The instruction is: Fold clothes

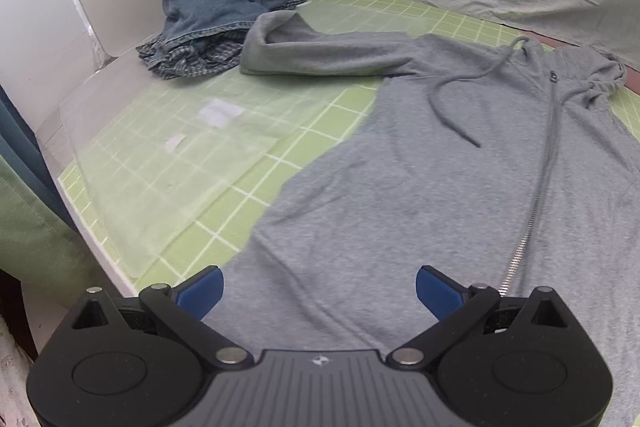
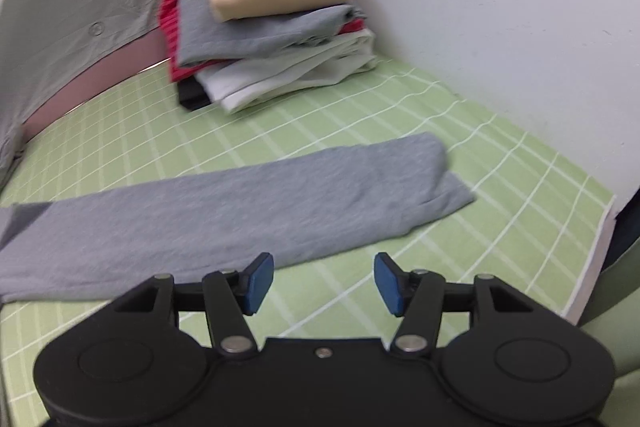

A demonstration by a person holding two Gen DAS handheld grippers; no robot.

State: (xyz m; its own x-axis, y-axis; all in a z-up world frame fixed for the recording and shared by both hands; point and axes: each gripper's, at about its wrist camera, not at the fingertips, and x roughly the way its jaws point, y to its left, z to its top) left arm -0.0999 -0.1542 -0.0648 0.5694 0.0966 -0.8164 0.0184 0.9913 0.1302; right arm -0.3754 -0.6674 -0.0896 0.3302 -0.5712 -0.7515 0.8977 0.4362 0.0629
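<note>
A grey zip-front cotton hoodie [image 1: 460,163] is spread flat on the green gridded worktop [image 1: 224,163], its hem hidden beneath the wide-spread, empty left tool [image 1: 320,291], while its sleeve [image 2: 224,207] is seen just beyond the wide-spread, empty right tool [image 2: 324,283].

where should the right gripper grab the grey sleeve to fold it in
At the cuff end, coming from the outer side. The sleeve lies flat and straight on the green mat, so pinching its free tip lets the open right gripper carry it across.
</note>
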